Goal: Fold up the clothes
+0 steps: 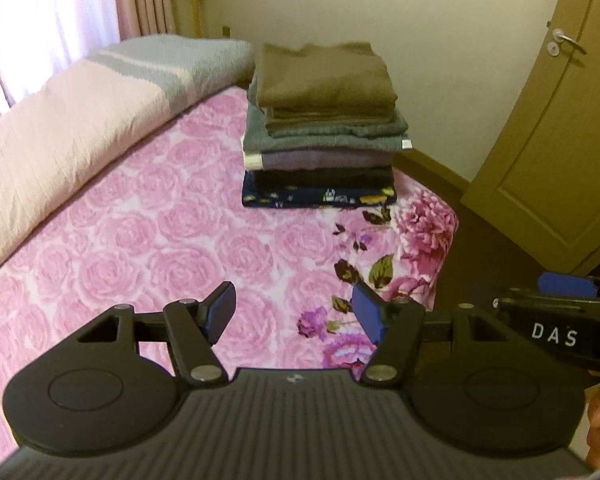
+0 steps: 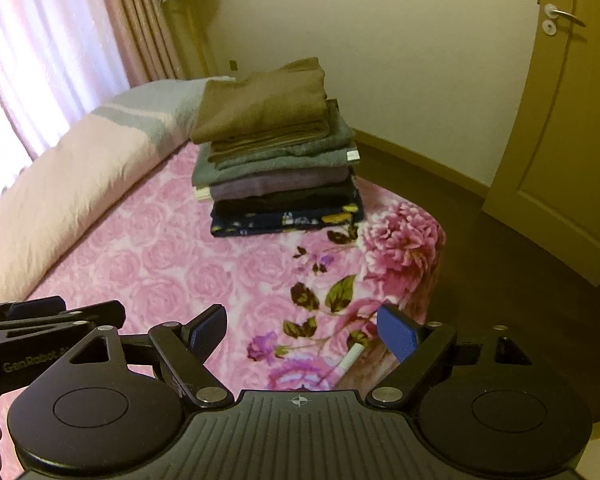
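Folded stack of clothes (image 1: pixel 322 128) sits near bed's (image 1: pixel 160 240) far edge. Soft, light, limp; likely best pinched at hems. Left gripper (image 1: pixel 294 312) and right gripper (image 2: pixel 300 330): fingers apart, empty.

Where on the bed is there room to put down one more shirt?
The pink bedspread is bare between the rolled quilt and the open grippers. It is crowded only at the far corner, where the stack of folded clothes sits near the bed's edge.
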`<act>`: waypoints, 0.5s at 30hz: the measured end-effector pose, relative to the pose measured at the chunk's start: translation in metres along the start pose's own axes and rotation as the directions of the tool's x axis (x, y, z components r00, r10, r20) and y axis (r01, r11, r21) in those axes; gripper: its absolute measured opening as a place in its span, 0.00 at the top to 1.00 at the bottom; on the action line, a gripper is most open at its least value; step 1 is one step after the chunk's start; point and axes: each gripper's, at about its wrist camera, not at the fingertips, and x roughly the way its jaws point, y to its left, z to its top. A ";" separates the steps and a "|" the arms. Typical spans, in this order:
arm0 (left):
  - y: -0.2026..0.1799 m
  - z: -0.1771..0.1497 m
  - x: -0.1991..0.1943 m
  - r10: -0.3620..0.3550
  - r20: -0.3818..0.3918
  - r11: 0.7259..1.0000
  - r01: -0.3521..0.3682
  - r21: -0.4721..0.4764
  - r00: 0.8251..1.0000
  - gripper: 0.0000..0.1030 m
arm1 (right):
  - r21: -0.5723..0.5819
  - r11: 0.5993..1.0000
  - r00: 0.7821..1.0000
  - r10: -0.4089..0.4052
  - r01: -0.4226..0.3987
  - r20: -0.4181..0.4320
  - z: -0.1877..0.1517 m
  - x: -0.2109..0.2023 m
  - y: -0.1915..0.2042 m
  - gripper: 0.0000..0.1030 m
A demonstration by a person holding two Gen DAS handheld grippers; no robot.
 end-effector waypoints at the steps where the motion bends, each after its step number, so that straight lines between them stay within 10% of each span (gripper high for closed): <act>1: -0.002 0.001 0.004 0.003 -0.009 1.000 -0.003 -0.003 1.000 0.41 | -0.002 1.000 1.000 0.001 -0.001 -0.009 0.002 0.003 -0.003 0.17; 15: -0.025 0.028 0.050 0.051 -0.083 0.998 -0.054 -0.037 0.995 0.41 | -0.042 0.998 0.994 0.034 -0.039 -0.105 0.031 0.052 -0.028 0.17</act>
